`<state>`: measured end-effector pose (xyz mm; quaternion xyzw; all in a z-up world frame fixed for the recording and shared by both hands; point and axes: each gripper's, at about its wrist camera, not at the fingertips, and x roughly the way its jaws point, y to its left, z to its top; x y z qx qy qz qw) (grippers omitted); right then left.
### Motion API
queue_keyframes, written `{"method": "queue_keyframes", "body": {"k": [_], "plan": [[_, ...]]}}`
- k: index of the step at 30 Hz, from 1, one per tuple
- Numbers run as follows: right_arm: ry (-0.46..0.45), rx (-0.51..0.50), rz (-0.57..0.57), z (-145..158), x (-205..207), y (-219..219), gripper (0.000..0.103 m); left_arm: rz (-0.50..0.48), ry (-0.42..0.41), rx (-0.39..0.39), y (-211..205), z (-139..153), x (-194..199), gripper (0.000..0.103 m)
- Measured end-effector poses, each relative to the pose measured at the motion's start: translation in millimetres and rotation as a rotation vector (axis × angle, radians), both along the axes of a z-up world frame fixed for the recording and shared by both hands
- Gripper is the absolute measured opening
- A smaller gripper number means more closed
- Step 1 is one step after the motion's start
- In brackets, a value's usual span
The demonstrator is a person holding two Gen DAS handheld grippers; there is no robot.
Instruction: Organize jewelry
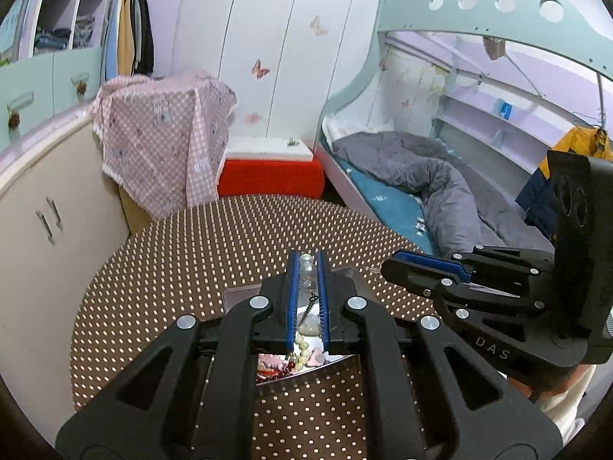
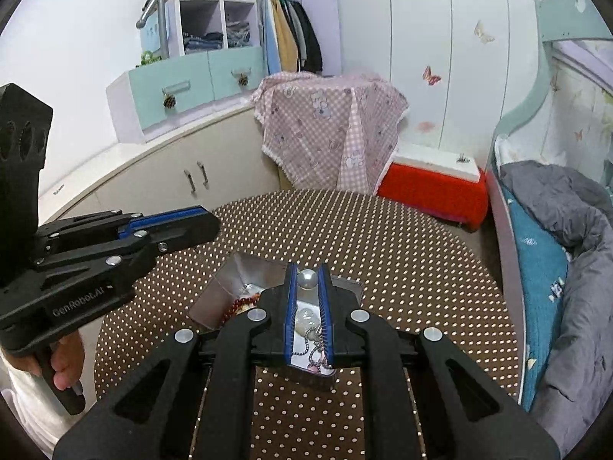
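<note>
Left gripper (image 1: pixel 306 264): fingers nearly pressed together, pinching clear beads (image 1: pixel 306 268) at the tips; a fine chain (image 1: pixel 309 306) hangs from them down the narrow gap between the pads.

Right gripper (image 2: pixel 307 274): fingers likewise drawn close, a single pearl (image 2: pixel 308 279) pinched at the very tips.

Below and behind both sets of fingertips: a shiny metal tray (image 2: pixel 230 280) on the table. Seen through the right finger gap, a pale bead and silver chain lie in it; dark red beads (image 2: pixel 239 304) sit in the tray left of the right fingers. Through the left gap, cream beads (image 1: pixel 302 347) and pink pieces (image 1: pixel 274 362) show in the tray.

Under the tray: round table with brown dotted cloth (image 1: pixel 172 268).

Beyond the fingers: pink checked cover (image 2: pixel 329 126), red box (image 1: pixel 268 176), bed with grey quilt (image 1: pixel 440 184). A hand (image 2: pixel 63 364) grips the left gripper's handle.
</note>
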<state>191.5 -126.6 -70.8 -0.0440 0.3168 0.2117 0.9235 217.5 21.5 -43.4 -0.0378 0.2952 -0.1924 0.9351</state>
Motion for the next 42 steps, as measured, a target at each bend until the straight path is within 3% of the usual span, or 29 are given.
{"method": "queue_keyframes", "body": {"k": [1, 3, 4, 5, 13, 30, 42], "plan": [[0.019, 0.006, 0.009, -4, 3, 1, 0.011, 0.000, 0.015, -0.001, 1, -4, 2, 0.010], [0.056, 0.022, 0.014, -11, 9, 0, 0.027, 0.012, 0.064, 0.007, 1, -16, 9, 0.010], [0.063, 0.025, 0.005, -12, 10, 0, 0.045, 0.020, 0.087, 0.016, 1, -21, 11, 0.010], [0.061, 0.026, -0.012, -12, 11, -2, 0.056, 0.027, 0.109, 0.025, 2, -25, 14, 0.010], [0.058, 0.026, -0.057, -8, 8, -13, 0.062, 0.079, 0.182, 0.066, 12, -38, 24, 0.010], [0.023, 0.016, -0.087, 1, -13, -17, 0.080, 0.099, 0.137, 0.125, 4, -26, 2, 0.010], [-0.004, 0.012, -0.115, 6, -30, -21, 0.094, 0.120, 0.147, 0.127, 5, -20, -13, 0.010]]}}
